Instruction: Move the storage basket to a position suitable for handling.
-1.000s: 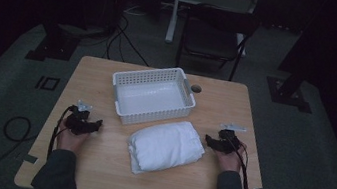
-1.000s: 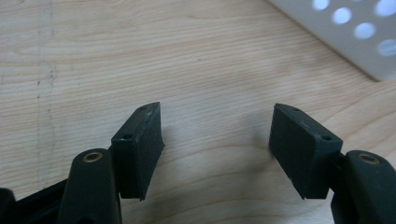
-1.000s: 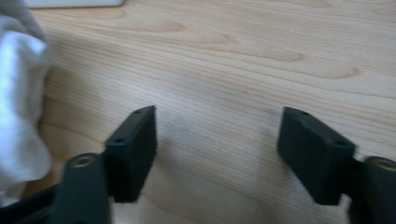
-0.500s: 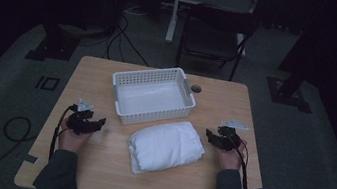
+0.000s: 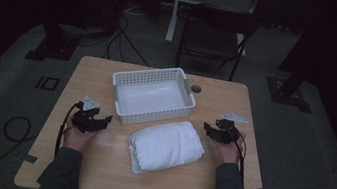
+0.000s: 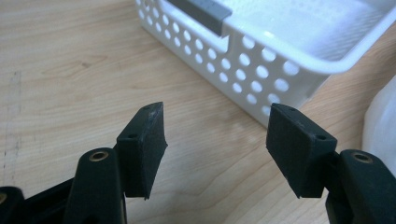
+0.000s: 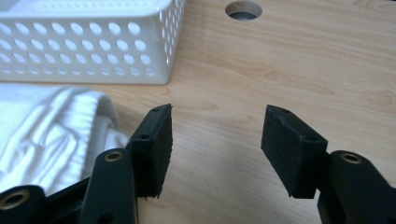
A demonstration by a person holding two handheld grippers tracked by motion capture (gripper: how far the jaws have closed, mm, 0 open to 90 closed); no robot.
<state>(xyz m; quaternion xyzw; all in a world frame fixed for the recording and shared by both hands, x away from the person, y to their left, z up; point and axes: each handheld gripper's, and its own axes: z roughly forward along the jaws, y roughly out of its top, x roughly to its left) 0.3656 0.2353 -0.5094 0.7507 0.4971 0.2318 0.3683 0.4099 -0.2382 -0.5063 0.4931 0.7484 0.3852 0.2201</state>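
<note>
1. Holding the jaws of the left gripper (image 6: 215, 135) part open over the bare table (image 5: 224, 183), gripping nothing, and pointing them at the near corner of the basket (image 5: 155, 75).
2. Having just been narrowing the jaws of the right gripper (image 7: 215, 135), yet clamping nothing: seeing plain wood between the pads (image 7: 156, 140).
3. Finding the towel (image 5: 166, 146) folded and lying flat on the table, just in front of the basket and between the two grippers, touched by neither.
4. Judging the step as the approach, probably before lifting the towel into the basket: hovering at either side of it, not yet reaching in.
5. Judging the next move as calling for both grippers together:
   - swinging each inward toward its own end of the towel;
   - opening wide enough to take the full stack of folds, not just the top layer;
   - pinching low at the edges, so as to be lifting evenly and keeping the fold from slumping.
6. Struggling with what stays unclear:
   - seeing the towel cut off at the frame edge in both gripper views;
   - failing to count its layers or find loose edges in the dim high view;
   - taking the basket as empty, though with its near inner wall hidden.
</note>
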